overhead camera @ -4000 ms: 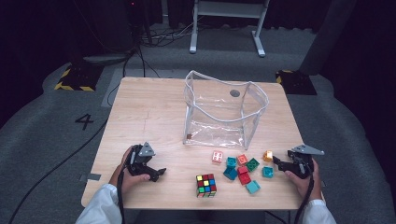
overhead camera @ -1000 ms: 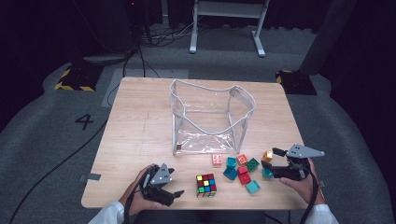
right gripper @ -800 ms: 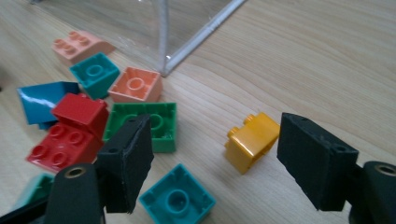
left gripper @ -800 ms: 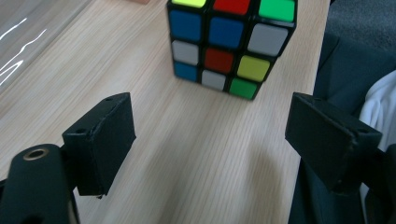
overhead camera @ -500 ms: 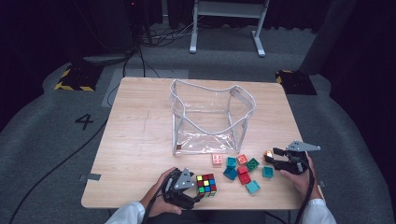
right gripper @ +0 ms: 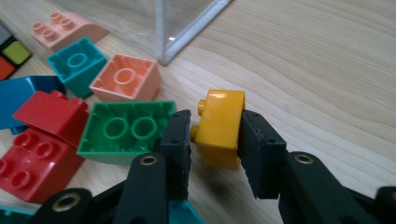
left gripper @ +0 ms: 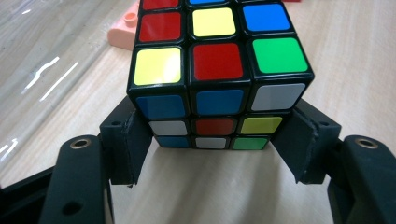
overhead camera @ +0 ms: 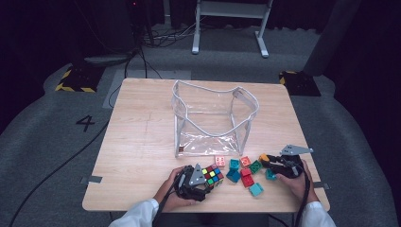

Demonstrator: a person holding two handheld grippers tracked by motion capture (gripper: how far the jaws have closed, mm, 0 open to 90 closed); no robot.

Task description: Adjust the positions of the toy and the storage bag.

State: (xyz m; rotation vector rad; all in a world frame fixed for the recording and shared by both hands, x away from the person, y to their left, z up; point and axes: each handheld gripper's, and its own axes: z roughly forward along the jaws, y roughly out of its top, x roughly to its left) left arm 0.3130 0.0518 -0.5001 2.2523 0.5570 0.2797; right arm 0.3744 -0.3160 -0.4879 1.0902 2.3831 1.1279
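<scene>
Near front edge of counter (overhead camera: 142,142), about mid-way along: puzzle cube (overhead camera: 212,175), sitting flat. Left gripper (left gripper: 212,140) has its jaws spread wide, one on either side of the cube's lower layer, seemingly close to the side faces but not closed on them. Cube looks rigid, light to moderate in weight, with glossy stickered faces, likely slippery; layers may twist under an off-centre squeeze, so best taken square across two opposite faces, mid-height, pads flat. Right gripper (right gripper: 215,140), toward the front right corner, has its jaws pinched on a small yellow brick (right gripper: 219,127), just clear of the wood. Brick is hard plastic, very light, smooth; grip on its flat sides looks secure. Green brick (right gripper: 126,130) lies just beside it. Clear bag (overhead camera: 213,120) stands open mid-counter.
</scene>
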